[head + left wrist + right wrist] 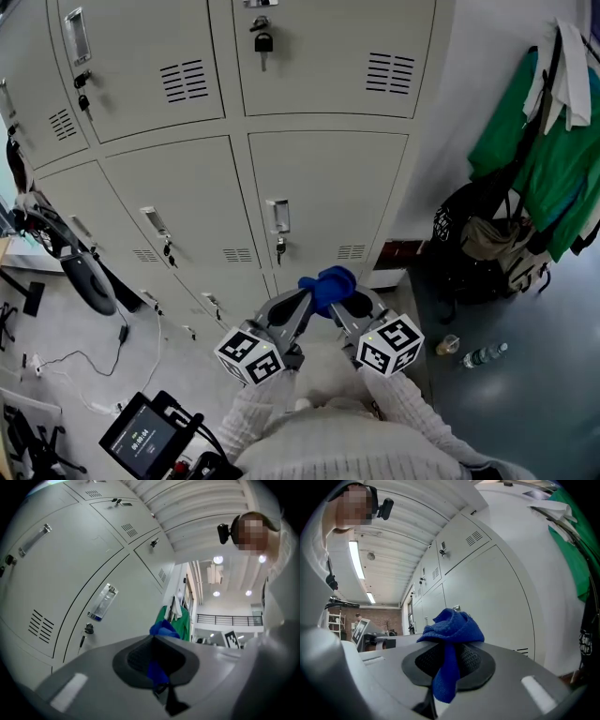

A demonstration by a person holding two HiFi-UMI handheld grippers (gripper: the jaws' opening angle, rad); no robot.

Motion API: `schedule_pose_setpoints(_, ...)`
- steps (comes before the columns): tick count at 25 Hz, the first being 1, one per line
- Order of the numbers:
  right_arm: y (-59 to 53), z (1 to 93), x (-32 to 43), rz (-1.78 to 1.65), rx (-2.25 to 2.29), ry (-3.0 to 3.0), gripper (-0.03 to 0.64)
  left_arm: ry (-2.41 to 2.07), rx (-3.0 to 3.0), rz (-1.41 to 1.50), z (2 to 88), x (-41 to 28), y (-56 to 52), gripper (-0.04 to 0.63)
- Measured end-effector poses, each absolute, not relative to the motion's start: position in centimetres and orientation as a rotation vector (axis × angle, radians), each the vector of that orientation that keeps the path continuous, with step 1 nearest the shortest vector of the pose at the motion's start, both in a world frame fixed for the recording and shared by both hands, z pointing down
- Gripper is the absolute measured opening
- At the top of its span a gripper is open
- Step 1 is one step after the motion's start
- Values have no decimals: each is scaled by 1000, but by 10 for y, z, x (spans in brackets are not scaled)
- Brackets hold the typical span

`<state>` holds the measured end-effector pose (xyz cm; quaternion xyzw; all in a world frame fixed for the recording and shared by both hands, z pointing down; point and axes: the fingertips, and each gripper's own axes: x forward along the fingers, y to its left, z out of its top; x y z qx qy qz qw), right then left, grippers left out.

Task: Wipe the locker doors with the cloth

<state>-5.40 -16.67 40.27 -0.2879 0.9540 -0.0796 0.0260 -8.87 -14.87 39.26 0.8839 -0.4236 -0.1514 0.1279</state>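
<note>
Beige locker doors (328,187) fill the wall ahead of you, with green garments (553,159) hanging to their right; your left gripper (302,302) and right gripper (349,307) meet low before the bottom row, each with its jaws pinching the blue cloth (328,284); you hold it bunched between both, probably to shape a wiping face; it appears short of any door, so wiping seems not yet begun.

The cloth (327,284) sits between left claw (307,300) and right claw (348,306), before locker doors (328,187).
</note>
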Motion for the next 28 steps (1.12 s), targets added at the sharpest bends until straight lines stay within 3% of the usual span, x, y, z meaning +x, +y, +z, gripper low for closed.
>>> schedule_pose_setpoints(12,-184,374,-82,-172,-771,3001,51,-1285,2472,-639,355,-112,-164,6)
schedule_pose_setpoints(20,-207,336,-117,-60,-695,3103,49,-1439,2540,-551,317,-142,-185,6)
schedule_pose_setpoints(28,-228,241,-148,149,-677,2947,46,-1513,2763,-515,226,-168,-196,6)
